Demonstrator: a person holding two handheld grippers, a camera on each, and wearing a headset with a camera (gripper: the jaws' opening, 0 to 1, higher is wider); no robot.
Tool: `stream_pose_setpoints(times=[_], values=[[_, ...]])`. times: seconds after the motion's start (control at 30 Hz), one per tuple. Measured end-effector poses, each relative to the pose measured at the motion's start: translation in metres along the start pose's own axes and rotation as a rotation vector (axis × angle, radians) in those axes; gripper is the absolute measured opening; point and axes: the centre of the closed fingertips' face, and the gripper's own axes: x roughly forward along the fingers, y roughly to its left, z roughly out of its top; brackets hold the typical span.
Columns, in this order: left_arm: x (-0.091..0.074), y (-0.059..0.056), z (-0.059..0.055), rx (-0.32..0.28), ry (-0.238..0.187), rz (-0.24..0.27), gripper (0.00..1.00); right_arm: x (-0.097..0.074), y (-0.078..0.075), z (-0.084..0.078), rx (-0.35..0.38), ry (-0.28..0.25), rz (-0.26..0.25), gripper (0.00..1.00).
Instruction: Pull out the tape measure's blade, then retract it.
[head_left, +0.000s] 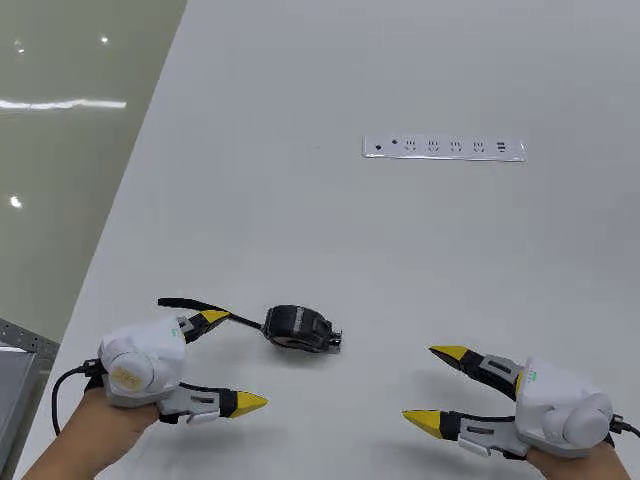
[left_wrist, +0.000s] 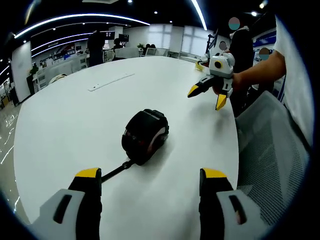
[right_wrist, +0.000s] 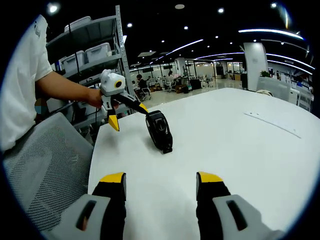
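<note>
Tape measure (head_left: 298, 328) sits on the white tabletop (head_left: 350, 230) between two hand-held tools, nearer the left tongs (head_left: 235, 359) than the right tongs (head_left: 432, 385). Both tongs stand wide open with yellow tips well apart, and neither has hold of anything. The black case is closed up, with a small metal hook (head_left: 335, 341) at the end facing the right tongs. A pale band on the case shows in the left gripper view, but any print on it is too small to read.

A black strap (head_left: 190, 304) trails from the case past the upper tip of the left tongs. Whether the tip touches the strap cannot be told, and the strap's middle is hidden behind that tip in the head view.

A white power strip (head_left: 443, 148) lies flat well beyond the tape measure; its socket markings are too small to make out. Both forearms are cut off at the bottom edge of the head view. In the right gripper view a grey mesh chair back (right_wrist: 45, 170) stands beside the tabletop, and shelving with bins (right_wrist: 90, 50) rises behind the person's arm.
</note>
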Motion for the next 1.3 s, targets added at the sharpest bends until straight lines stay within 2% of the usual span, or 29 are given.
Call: stream_pose_setpoints(times=[0.37, 0.67, 1.3], values=[[0.011, 0.006, 0.002, 0.025, 0.019, -0.020, 0.77, 0.007, -0.008, -0.001, -0.020, 0.019, 0.016, 0.57], [0.018, 0.013, 0.002, 0.042, 0.033, -0.037, 0.76, 0.013, -0.014, 0.003, -0.022, 0.010, 0.011, 0.56], [0.034, 0.025, 0.008, 0.075, 0.060, -0.080, 0.74, 0.026, -0.021, 0.004, -0.045, 0.031, 0.057, 0.56]])
